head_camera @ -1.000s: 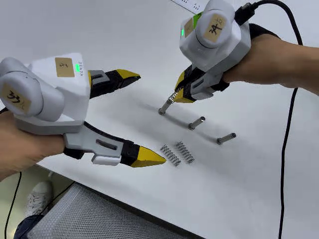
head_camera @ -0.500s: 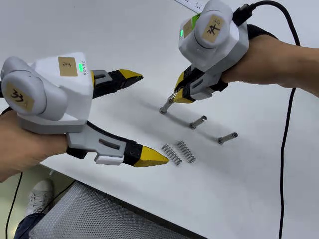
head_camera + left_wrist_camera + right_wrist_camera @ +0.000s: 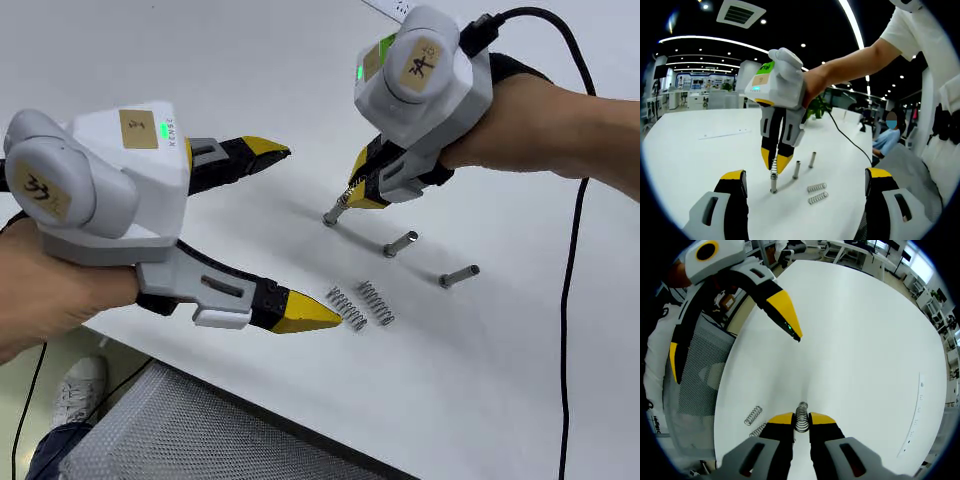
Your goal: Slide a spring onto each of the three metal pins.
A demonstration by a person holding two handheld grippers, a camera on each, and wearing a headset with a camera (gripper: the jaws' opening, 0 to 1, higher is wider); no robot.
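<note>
Right tongs pinch spring — seemingly lower on pin; left tongs still agape.

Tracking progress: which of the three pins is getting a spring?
The leftmost pin in the head view: the right tongs hold a spring at its top. The middle pin and rightmost pin are bare.

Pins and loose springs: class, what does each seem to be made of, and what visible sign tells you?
Pins: probably metal, going by the smooth grey cylinders with a dull sheen. Springs: probably steel wire, going by the thin silvery coils that catch the light.
</note>
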